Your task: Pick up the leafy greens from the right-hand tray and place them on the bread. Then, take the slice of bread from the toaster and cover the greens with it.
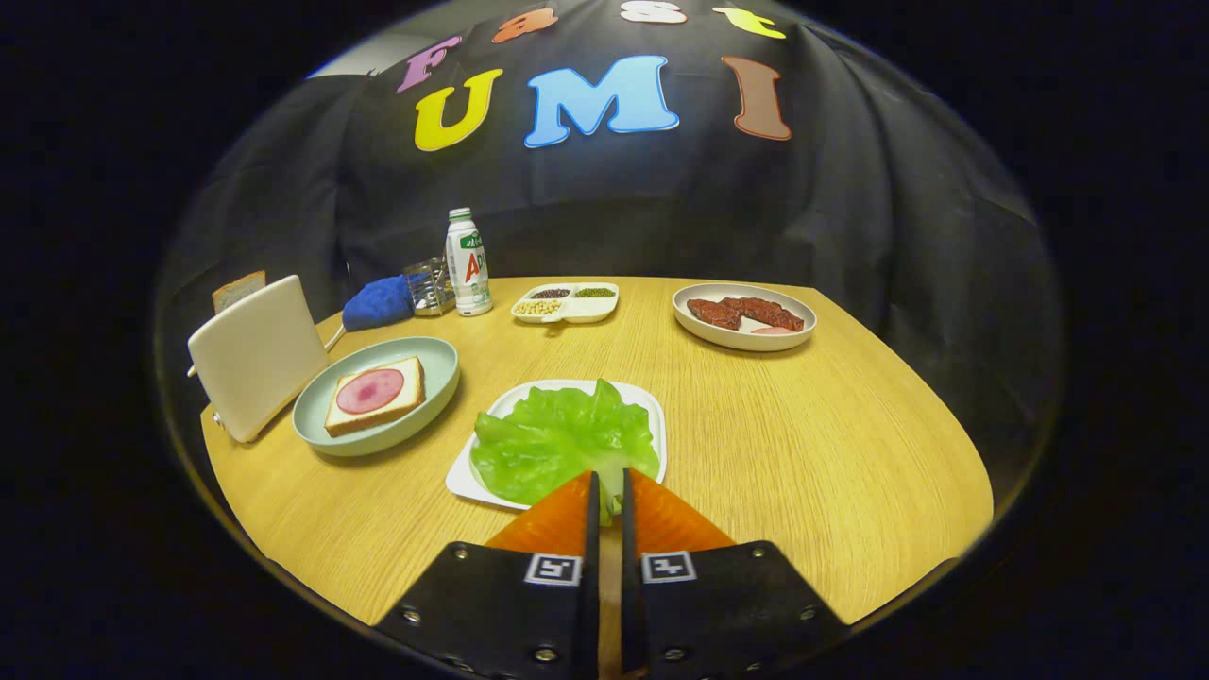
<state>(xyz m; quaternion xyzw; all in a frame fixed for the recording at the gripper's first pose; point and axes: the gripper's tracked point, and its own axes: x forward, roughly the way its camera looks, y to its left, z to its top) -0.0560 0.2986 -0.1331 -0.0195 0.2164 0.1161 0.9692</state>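
The leafy greens (557,439) lie on a white square tray (654,408) just ahead of my fingers. My gripper (609,484) is at the leaf's near edge. Its two orange fingers (557,519) are nearly together, with the pale stem pinched in the thin gap between them. To the left, a slice of bread (375,395) topped with a pink round of ham rests on a pale green plate (436,364). Beyond that plate, at the table's left edge, stands a cream toaster (257,357) with a second bread slice (238,289) poking up behind it.
At the back of the wooden table (803,444) stand a white bottle (468,262), a clear glass (430,285) and a blue cloth (378,302). A divided dish of beans (567,304) and a plate of dark red meat (744,316) sit farther right.
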